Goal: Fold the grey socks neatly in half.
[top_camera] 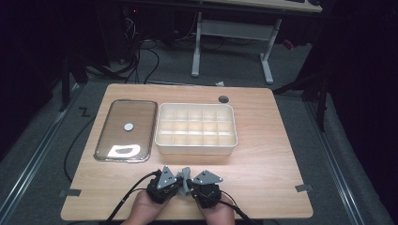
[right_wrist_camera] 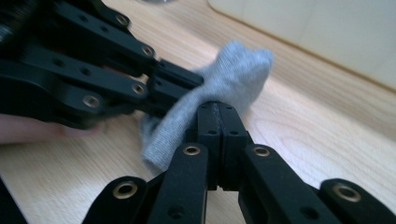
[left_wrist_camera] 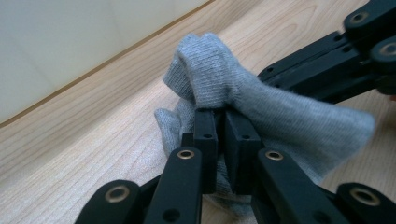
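Roughly by size, biggest thing first:

Tabletop: a light wooden tabletop [top_camera: 263, 154] with a dark round grommet hole [top_camera: 224, 99] near its far edge and bits of grey tape [top_camera: 304, 188] at the near corners.

Organiser: a cream plastic box [top_camera: 195, 148] split into a grid of small compartments, standing at the middle of the tabletop, just right of the tray.

Tray: a shiny rectangular metal tray with rounded corners [top_camera: 104, 133], lying left of the box and close beside it; a small white round disc [top_camera: 128, 126] lies on it, and a bright patch of reflected light shows near its front end.

Left hand-held gripper: the black left hand-held gripper [left_wrist_camera: 221, 122] sits at the near edge of the tabletop, in the person's left hand [top_camera: 145, 210]. In the left gripper view its jaws are drawn almost together and pinch a fold of the cloth.

Right hand-held gripper: the black right hand-held gripper [right_wrist_camera: 219, 112] is just beside the left one, tips angled towards it, in the person's right hand [top_camera: 217, 213]. In the right gripper view its jaws are pressed fully together with the grey knit caught between them.

Cloth: a small piece of grey ribbed knit fabric [left_wrist_camera: 219, 77], sock-like, is bunched between the two grippers at the near middle of the tabletop, in front of the box. One end stands up in a rounded lump, another part stretches across to the other gripper, and the lower folds hang down towards the wood.
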{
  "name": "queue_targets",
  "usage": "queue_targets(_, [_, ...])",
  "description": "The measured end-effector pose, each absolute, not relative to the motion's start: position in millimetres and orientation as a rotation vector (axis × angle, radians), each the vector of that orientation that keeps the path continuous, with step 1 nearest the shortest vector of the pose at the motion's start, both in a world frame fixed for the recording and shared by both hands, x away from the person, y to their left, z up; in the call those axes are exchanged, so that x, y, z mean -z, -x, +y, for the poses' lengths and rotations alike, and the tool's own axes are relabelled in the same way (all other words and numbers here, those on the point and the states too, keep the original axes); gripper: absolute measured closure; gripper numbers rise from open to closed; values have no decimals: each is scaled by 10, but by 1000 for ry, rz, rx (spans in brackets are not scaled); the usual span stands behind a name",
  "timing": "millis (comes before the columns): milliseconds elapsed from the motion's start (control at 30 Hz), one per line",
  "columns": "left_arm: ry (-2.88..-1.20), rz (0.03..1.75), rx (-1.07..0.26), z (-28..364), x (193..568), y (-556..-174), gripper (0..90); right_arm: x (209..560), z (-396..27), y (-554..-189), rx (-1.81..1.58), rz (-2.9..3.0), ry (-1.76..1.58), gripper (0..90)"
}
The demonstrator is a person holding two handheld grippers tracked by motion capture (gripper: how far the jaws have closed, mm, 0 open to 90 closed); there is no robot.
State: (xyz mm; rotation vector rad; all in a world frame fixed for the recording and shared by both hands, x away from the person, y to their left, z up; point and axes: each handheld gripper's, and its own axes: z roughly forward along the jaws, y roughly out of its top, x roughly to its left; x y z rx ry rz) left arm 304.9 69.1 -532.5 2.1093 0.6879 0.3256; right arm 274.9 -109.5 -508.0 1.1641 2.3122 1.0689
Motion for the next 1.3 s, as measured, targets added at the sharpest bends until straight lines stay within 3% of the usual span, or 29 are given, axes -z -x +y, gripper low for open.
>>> queue_targets(167, [-2105, 690, -330, 700, 5323, -3043, 827, 5062, -1097, -2754, -1078, 2311, -1155, 900])
queue_targets(300, [-1994, 742, -262, 857, 5242, -3024, 719, 5061, -1182, -2791, -1075, 2286, -1204, 897])
queue_targets(467, [-1891, 768, -324, 1107, 5070, -3026, 783, 5072, -1222, -2794, -1075, 2283, -1210, 894])
queue_targets(533, [-1939, 822, -335, 1225, 5098, -3089, 811, 5091, -1230, -2787, -1073, 2282, -1212, 883])
queue_targets(867, [-2122, 800, -328, 1030, 5273, -3022, 854, 5101, -1272, -2726, -1089, 2279, -1228, 873])
queue_targets(1300, [-2117, 803, -326, 1052, 5259, -3031, 855, 5120, -1329, -2720, -1073, 2267, -1245, 860])
